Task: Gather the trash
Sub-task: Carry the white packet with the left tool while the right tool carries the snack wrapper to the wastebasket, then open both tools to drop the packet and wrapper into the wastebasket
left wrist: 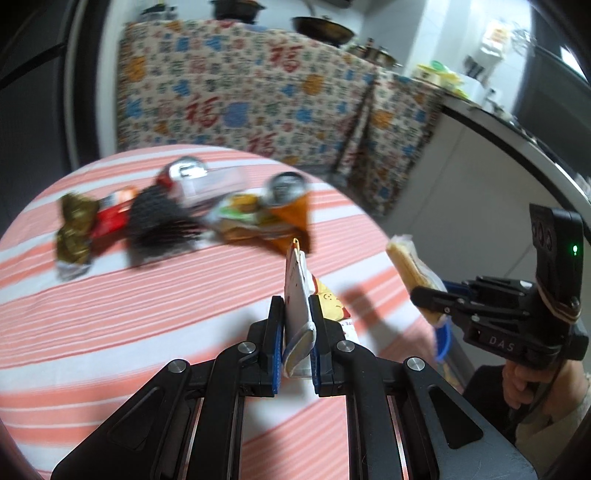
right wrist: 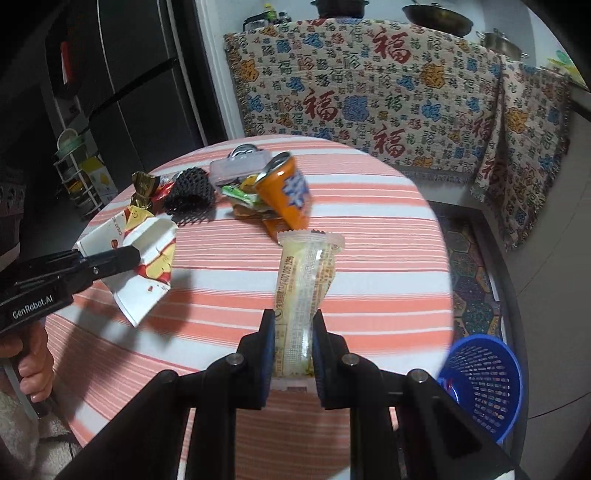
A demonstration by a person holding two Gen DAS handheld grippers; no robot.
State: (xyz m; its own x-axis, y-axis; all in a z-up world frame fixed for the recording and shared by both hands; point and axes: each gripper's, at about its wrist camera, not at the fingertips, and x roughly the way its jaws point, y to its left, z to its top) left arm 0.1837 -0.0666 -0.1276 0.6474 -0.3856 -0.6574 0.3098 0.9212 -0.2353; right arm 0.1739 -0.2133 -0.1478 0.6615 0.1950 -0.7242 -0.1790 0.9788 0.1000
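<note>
Mid-task: the left gripper (left wrist: 297,325) is clamped on a flattened white-and-yellow paper carton (right wrist: 142,258) and the right gripper (right wrist: 293,354) on a long clear plastic snack wrapper (right wrist: 304,288), both held above the striped round table (right wrist: 369,258). The blue mesh plastic basket (right wrist: 484,384) stands on the floor beside the table, its contents unclear. The wrapper's long axis runs forward out of the jaws, the carton stands edge-up, and the orange drink can (right wrist: 288,192), black foam net (right wrist: 190,194) and other wrappers are left.

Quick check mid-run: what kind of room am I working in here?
Most likely a home kitchen or dining corner. A wok and a steel pot stand on the cloth-draped counter, a dark fridge stands left of it, and you are working over a striped round table.
</note>
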